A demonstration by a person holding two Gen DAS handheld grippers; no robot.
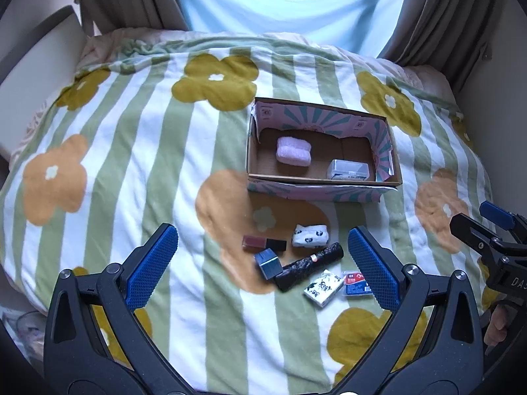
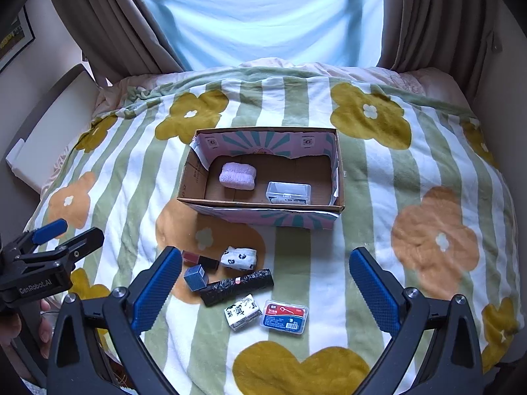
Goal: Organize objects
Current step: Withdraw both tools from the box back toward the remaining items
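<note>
An open cardboard box [image 1: 316, 191] [image 2: 263, 214] sits on the bed and holds a pink foam pad [image 1: 293, 151] [image 2: 237, 175] and a clear plastic case [image 1: 348, 170] [image 2: 289, 193]. In front of it lie a panda-print pouch [image 1: 309, 235] [image 2: 238, 257], a red and black bar [image 1: 263, 243] [image 2: 199, 259], a blue cube [image 1: 268, 263] [image 2: 195, 277], a black roll [image 1: 309, 265] [image 2: 237, 286], a tissue pack [image 1: 321, 287] [image 2: 241, 311] and a floss box [image 1: 357, 282] [image 2: 286, 317]. My left gripper [image 1: 263, 270] and right gripper [image 2: 266, 293] are both open, empty, hovering above these items.
The bed carries a green-striped flowered blanket [image 1: 131, 151] [image 2: 411, 197]. Curtains [image 2: 108, 23] and a bright window are behind it. A chair [image 1: 36, 52] stands at the left. The other gripper shows at each view's edge.
</note>
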